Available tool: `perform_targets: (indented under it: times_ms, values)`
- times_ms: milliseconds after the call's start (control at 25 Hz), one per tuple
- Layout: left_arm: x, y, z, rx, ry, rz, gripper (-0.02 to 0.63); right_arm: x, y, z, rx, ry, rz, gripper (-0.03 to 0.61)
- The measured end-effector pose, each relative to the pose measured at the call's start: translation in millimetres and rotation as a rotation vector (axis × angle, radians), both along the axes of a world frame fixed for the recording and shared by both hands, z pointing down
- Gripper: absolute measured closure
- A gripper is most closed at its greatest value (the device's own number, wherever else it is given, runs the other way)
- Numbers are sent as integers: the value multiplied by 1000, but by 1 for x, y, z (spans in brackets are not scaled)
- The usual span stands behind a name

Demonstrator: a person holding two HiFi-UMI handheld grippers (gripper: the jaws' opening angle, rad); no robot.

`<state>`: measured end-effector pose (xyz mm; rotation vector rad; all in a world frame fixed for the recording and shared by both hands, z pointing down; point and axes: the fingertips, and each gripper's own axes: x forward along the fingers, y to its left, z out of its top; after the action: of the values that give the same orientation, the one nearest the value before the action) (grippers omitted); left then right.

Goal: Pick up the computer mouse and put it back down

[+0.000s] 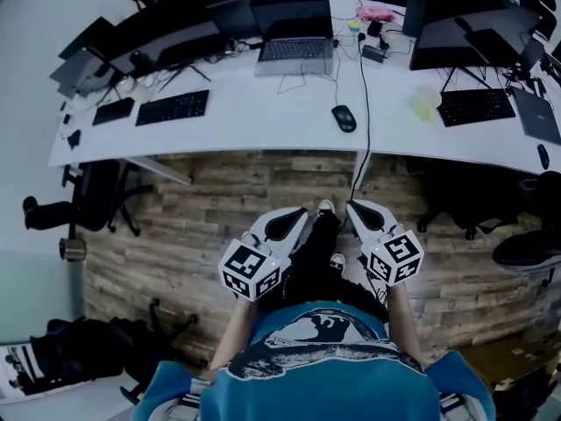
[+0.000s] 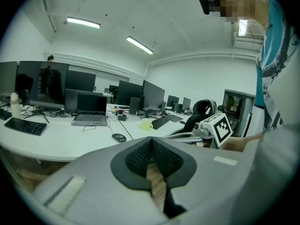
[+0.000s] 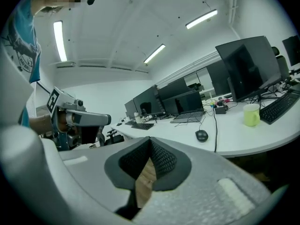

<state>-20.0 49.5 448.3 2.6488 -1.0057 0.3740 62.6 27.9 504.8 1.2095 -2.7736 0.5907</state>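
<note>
The black computer mouse (image 1: 344, 117) lies on the white curved desk (image 1: 263, 125), just left of a black cable. It also shows small and far off as the mouse (image 2: 119, 137) in the left gripper view and as the mouse (image 3: 201, 135) in the right gripper view. Both grippers hover side by side over the wooden floor, short of the desk's front edge and close to the person's body. My left gripper (image 1: 301, 215) is shut with nothing between its pads. My right gripper (image 1: 354, 209) is shut and empty too. Both point towards the desk.
An open laptop (image 1: 296, 49) stands behind the mouse, with a black cable (image 1: 364, 77) running over the desk's front edge. Keyboards (image 1: 173, 107) (image 1: 476, 106) lie left and right, a yellow-green mug (image 1: 424, 105) to the right. Office chairs (image 1: 92, 196) stand under the desk.
</note>
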Motion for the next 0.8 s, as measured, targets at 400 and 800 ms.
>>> perform_targets:
  times_ms: [400,800]
  values:
    - [23,-70,4,6,11,45,601,21,-67,5,-4,16,40,575]
    - [33,-194,-13,44,39,65,601,25,-198,36,-82,144,34,574]
